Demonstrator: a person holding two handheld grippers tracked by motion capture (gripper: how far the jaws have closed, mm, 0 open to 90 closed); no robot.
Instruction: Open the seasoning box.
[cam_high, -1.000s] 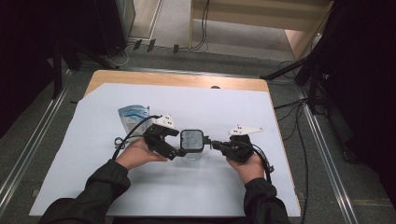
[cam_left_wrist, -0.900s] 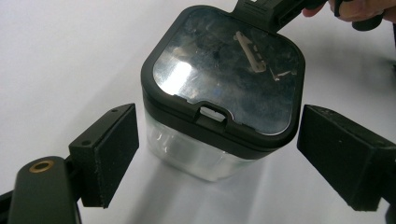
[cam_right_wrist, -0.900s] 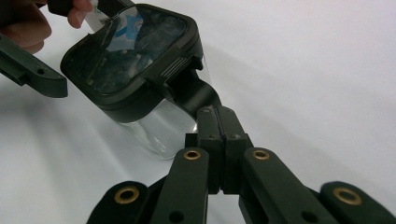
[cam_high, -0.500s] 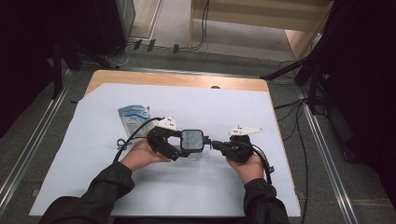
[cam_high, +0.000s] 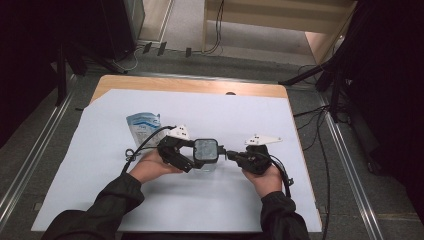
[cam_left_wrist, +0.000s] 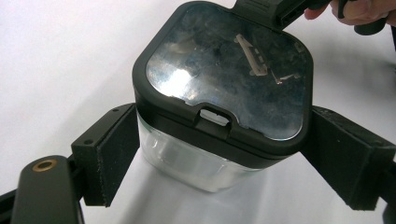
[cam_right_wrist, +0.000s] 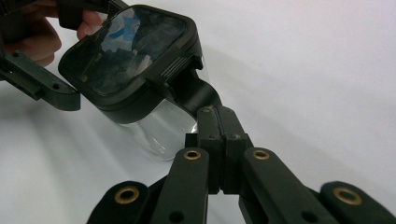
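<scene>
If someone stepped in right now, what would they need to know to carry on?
Left gripper: jaws around the clear container, holding it at mid-table.
Right gripper: shut on the black tab at the lid's edge.
Pouch: lying behind the left hand on the white sheet.
Done: container steadied, tab gripped.
Left: lid still on; probably it has to be lifted open.

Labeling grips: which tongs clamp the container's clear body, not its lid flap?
The left tongs: pads straddle the clear container. The right tongs are shut at the lid's flap.
</scene>
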